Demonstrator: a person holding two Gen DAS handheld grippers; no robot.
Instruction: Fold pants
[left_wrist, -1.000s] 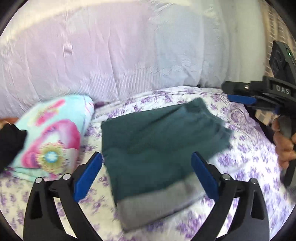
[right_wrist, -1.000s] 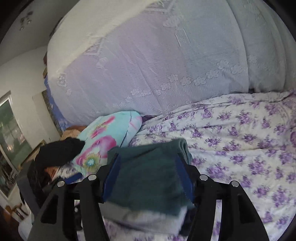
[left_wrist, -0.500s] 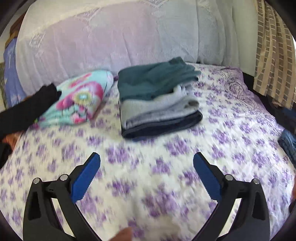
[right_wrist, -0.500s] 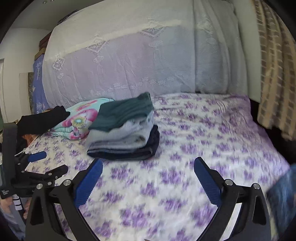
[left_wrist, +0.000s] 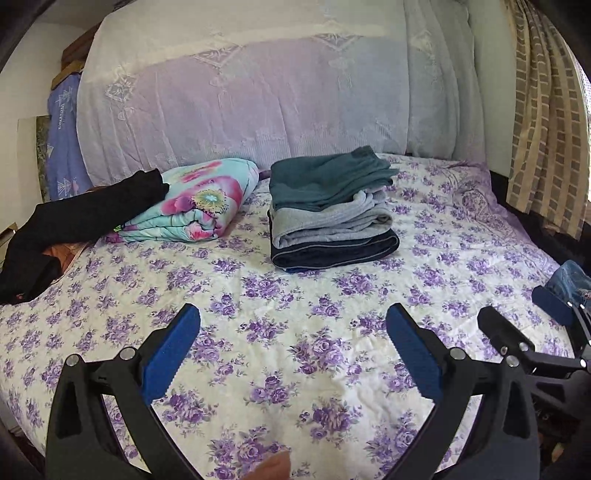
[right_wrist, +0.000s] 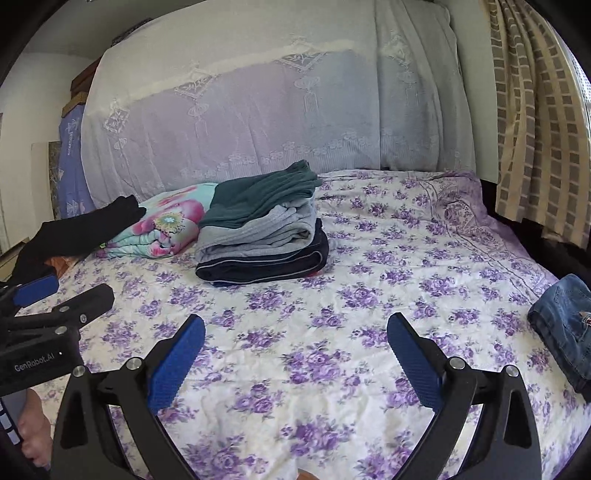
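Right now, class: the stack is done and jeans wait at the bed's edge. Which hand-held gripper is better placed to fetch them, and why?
Right. The right hand-held gripper is open and empty, and the jeans lie just beside it; the left hand-held gripper, also open, sits on its far side from them.

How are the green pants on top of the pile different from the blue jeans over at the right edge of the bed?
The green pants are plain dark teal, soft-looking cloth; the blue jeans are denim.
The green pants lie neatly folded; the blue jeans lie bunched, not folded flat.
The green pants top a stack, over grey and navy garments; the blue jeans sit alone on the floral bedspread near its edge.
Neither is held by a gripper.
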